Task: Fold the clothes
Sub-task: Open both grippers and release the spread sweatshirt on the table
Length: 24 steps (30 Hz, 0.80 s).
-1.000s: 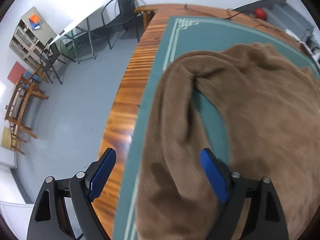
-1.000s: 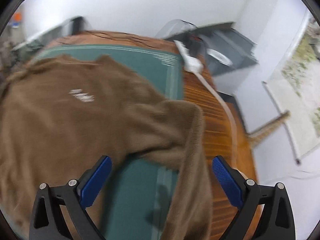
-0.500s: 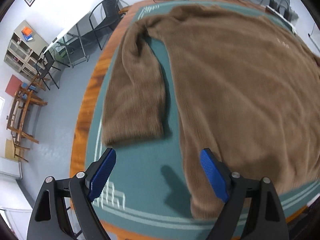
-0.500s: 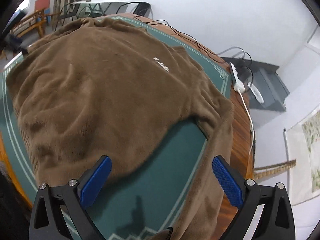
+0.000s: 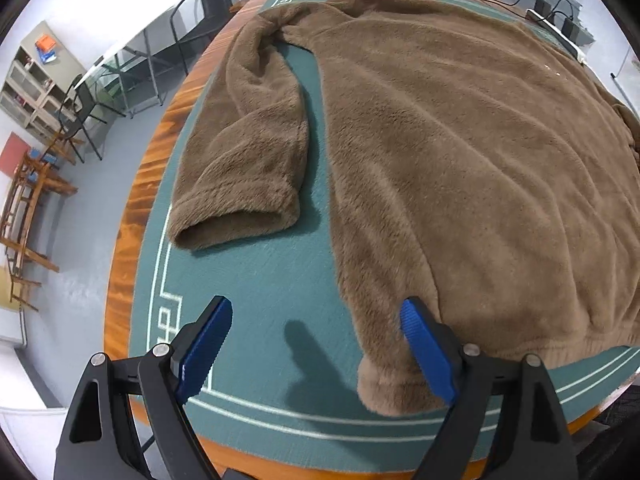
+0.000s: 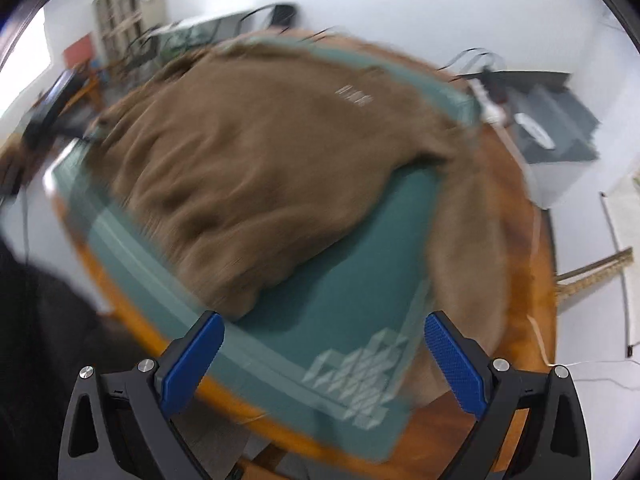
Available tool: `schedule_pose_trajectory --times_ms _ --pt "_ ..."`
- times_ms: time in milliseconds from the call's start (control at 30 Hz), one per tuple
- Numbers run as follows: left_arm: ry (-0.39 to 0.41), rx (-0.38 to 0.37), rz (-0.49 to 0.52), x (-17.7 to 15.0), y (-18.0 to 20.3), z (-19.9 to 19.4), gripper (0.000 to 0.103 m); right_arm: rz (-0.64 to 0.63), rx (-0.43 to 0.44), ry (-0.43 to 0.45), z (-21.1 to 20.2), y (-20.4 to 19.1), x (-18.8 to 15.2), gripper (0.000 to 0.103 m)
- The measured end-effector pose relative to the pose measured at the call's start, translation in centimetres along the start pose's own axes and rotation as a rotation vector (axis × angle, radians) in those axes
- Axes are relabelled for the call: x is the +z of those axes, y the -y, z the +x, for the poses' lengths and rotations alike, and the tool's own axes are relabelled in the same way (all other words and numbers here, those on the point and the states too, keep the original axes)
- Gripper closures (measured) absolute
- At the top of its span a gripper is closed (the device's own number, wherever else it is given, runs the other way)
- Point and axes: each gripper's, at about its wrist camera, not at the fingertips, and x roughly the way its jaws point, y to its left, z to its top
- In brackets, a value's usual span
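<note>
I've got the brown fleece sweater (image 5: 460, 152) spread flat on the green mat (image 5: 256, 280), body out ahead of both my tongs, nothing folded over as far as I can see. My left gripper (image 5: 316, 350) hangs just above the near edge, jaws wide apart and gripping nothing; its right-hand pad sits right at the hem corner (image 5: 384, 384), its left-hand pad over bare mat. Ahead and to the left of it lies one sleeve (image 5: 244, 148), cuff pointing back toward me, a strip of mat showing between it and the body. My right gripper (image 6: 320, 354) is spread wide too, empty, poised over the mat's patterned corner, tilted down toward the table (image 6: 532, 248); that view is smeared, so fine detail is lost, but the other sleeve (image 6: 468, 240) runs down just ahead of its right-hand pad and seems to trail past the mat onto the wood. To fold this well, I'd judge each pinch should take both fleece layers right at an edge, with matched height on both sides, since thick pile slips and bunches. That overhanging sleeve could drag if ignored.
</note>
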Motion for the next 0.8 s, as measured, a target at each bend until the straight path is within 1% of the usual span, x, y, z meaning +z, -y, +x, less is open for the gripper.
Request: schedule_pose_trajectory --times_ms 167,200,267,300,367,500,567,633,700,733,800 --pt "0.009 -0.037 0.002 -0.3 -0.3 0.0 0.014 0.042 0.016 -0.052 2.8 -4.0 -1.0 0.001" --pt "0.011 -0.044 0.002 -0.4 -0.3 0.0 0.014 0.057 0.006 -0.053 3.4 -4.4 -1.0 0.001" --pt "0.015 -0.059 0.003 -0.6 -0.4 -0.1 0.014 0.087 -0.047 -0.045 4.6 -4.7 -0.7 0.001" --pt "0.016 -0.067 0.003 -0.6 -0.5 -0.1 0.014 0.082 -0.090 -0.047 5.5 -5.0 -0.5 0.001" --pt "0.018 -0.082 -0.002 -1.0 -0.9 -0.2 0.014 0.081 -0.144 -0.048 6.8 -5.2 -0.2 0.001" --pt "0.023 -0.105 -0.007 -2.1 -1.6 -0.8 0.014 0.107 -0.197 -0.037 8.4 -4.8 1.0 0.001" --pt "0.027 -0.109 -0.004 -2.6 -1.9 -1.0 0.014 0.120 -0.220 -0.014 8.8 -4.6 1.8 0.001" --pt "0.030 -0.123 -0.003 -3.4 -2.1 -1.3 0.014 0.143 -0.230 0.032 8.5 -4.3 3.2 0.001" --pt "0.046 -0.152 -0.004 -4.0 -2.4 -1.7 0.014 0.178 -0.224 0.089 8.0 -3.7 4.7 0.001" --pt "0.052 -0.173 0.003 -4.3 -2.4 -1.8 0.014 0.197 -0.226 0.108 7.9 -3.2 5.6 0.001" --pt "0.060 -0.191 0.028 -4.9 -2.2 -2.0 0.014 0.234 -0.228 0.147 7.8 -2.4 7.3 0.001"
